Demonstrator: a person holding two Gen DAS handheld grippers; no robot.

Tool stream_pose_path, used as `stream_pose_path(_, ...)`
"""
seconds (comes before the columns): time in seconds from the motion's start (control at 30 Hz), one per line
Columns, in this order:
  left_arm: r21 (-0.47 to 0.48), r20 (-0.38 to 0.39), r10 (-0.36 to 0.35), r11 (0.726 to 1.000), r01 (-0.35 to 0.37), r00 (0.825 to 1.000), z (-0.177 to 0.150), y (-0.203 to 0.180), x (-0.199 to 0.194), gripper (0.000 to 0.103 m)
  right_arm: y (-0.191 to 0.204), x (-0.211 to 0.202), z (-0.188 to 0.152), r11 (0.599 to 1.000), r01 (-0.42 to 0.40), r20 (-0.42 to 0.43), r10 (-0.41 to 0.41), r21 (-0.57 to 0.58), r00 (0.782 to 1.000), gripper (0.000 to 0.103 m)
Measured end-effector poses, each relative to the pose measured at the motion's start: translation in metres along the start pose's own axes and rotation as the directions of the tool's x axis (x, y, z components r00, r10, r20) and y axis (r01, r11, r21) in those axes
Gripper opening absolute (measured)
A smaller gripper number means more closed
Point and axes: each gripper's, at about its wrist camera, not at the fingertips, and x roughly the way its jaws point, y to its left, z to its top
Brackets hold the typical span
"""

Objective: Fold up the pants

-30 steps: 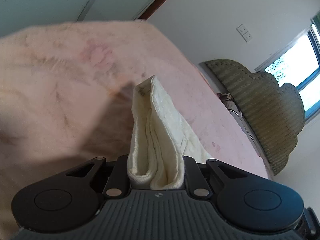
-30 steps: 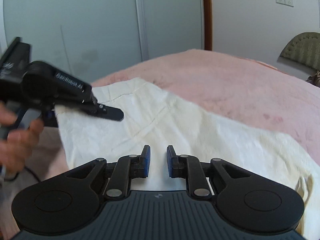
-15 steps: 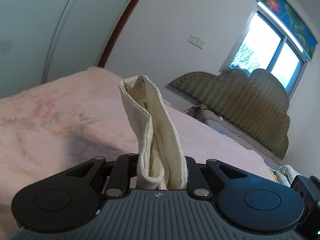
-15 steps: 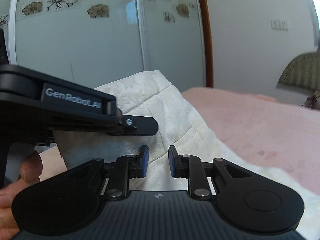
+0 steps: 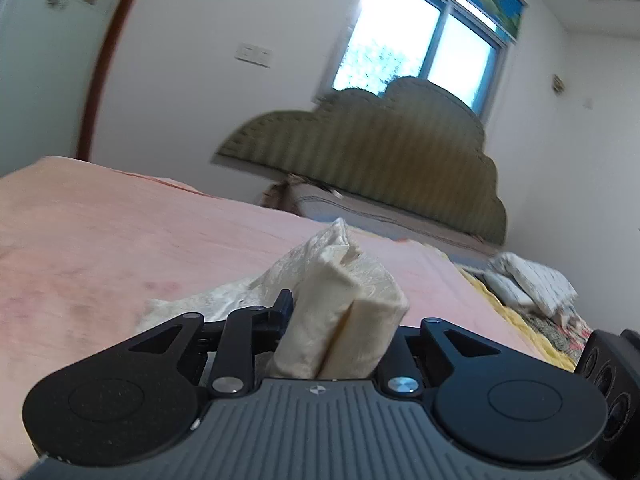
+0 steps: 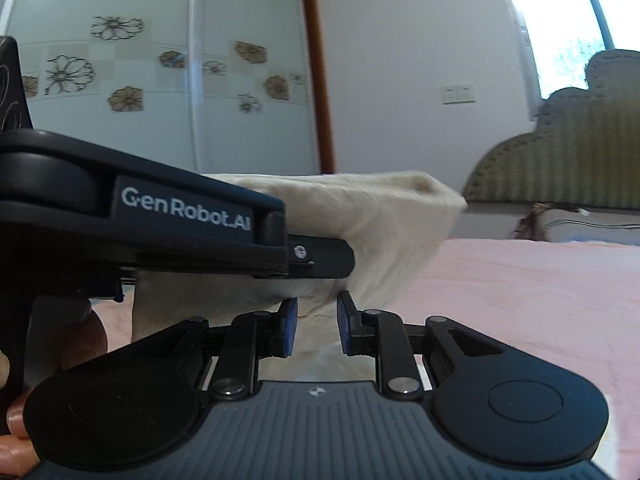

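Note:
The cream pants are bunched in thick folds between the fingers of my left gripper, which is shut on them above the pink bed cover. In the right wrist view the left gripper crosses from the left and holds the pants lifted in the air. My right gripper sits just below the hanging cloth with its blue pads a small gap apart. Cloth shows behind the gap; whether it is pinched is unclear.
A green padded headboard stands at the far end of the bed, with pillows at the right. Sliding wardrobe doors with flower prints stand behind. A hand holds the left gripper's handle.
The left gripper has lifted the pants' end and swung it toward the headboard. The right gripper has tilted up and now sits under the raised cloth; its gap looks unchanged.

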Motion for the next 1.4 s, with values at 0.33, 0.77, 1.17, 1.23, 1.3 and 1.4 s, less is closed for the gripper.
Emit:
stream_pose_path(0.33, 0.128, -0.116, -0.073, 0.988, 0.088, 0.991, -0.057, -0.073, 0.076, 0.023, -0.067, -0.033, -0.023, 0.988, 0.154, -0.082, -0.152, 0.022, 0.985, 0.021)
stream_pose_path(0.77, 0.083, -0.269, -0.124, 0.985, 0.151, 0.955, -0.101, -0.078, 0.106, 0.038, -0.104, -0.045, -0.058, 0.974, 0.222, -0.236, -0.205, 0.050, 0.950, 0.030)
stream_pose_path(1.17, -0.166, -0.330, -0.309, 0.949, 0.267, 0.892, -0.061, -0.026, 0.098, 0.068, -0.131, -0.108, -0.047, 0.867, 0.498, -0.301, -0.474, 0.003, 0.827, 0.050)
stream_pose_path(1.23, -0.103, -0.290, -0.184, 0.982, 0.160, 0.939, -0.042, -0.008, 0.098, 0.068, -0.125, -0.106, -0.037, 0.870, 0.492, -0.266, -0.478, -0.014, 0.837, 0.050)
stream_pose_path(1.3, -0.040, -0.255, -0.054, 0.998, 0.045, 0.965, -0.030, 0.010, 0.101, 0.068, -0.115, -0.095, -0.025, 0.900, 0.435, -0.238, -0.432, -0.042, 0.870, 0.050)
stream_pose_path(1.4, 0.024, -0.281, 0.089, 0.996, -0.086, 0.956, -0.015, 0.037, 0.116, 0.068, -0.098, -0.067, -0.013, 0.936, 0.338, -0.230, -0.352, -0.098, 0.907, 0.050)
